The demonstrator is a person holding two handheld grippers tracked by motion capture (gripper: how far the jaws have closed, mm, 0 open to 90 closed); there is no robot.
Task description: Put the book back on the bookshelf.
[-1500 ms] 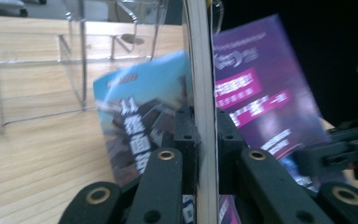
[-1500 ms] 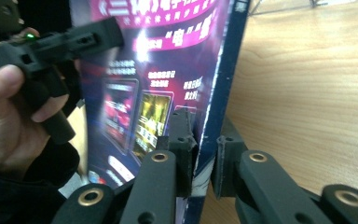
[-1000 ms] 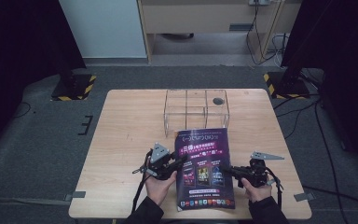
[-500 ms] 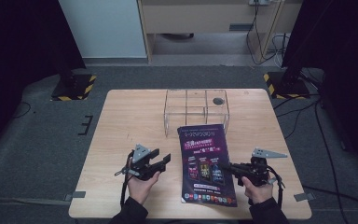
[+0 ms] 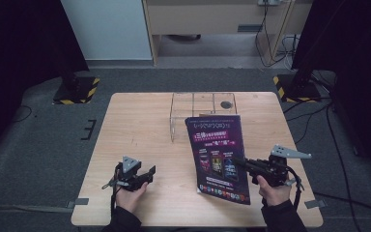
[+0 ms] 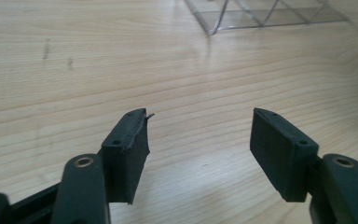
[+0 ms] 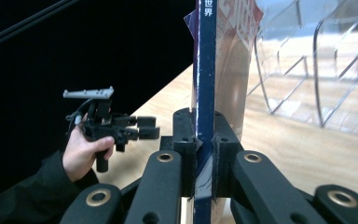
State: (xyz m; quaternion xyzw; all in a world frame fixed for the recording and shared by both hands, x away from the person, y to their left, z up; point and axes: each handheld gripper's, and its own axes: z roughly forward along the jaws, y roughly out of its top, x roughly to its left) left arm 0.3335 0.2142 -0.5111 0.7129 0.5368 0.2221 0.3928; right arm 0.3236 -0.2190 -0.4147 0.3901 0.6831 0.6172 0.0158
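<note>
**Handling Notes: Thin Magazine Held at Its Edge**

The right gripper [image 5: 244,163] pinches the magazine [image 5: 218,154] at its right edge, jaws pressed flat on both faces of the spine [image 7: 205,70]. The magazine stands tilted just in front of the clear acrylic organizer [image 5: 202,110], its lower edge at or near the bench [image 5: 140,130] (contact cannot be confirmed).

The left gripper [image 5: 147,175] hovers well to the left of the magazine, jaws spread and empty.

Expected handling properties:
- Light, thin and flexible; the unsupported left side is likely to sag or swing.
- Glossy cover; probably slippery under a light pinch.
- Pages may crease if squeezed near a corner.

Recommended hold: the spine, near mid-height, where the sheets are bound and stiffest.
</note>
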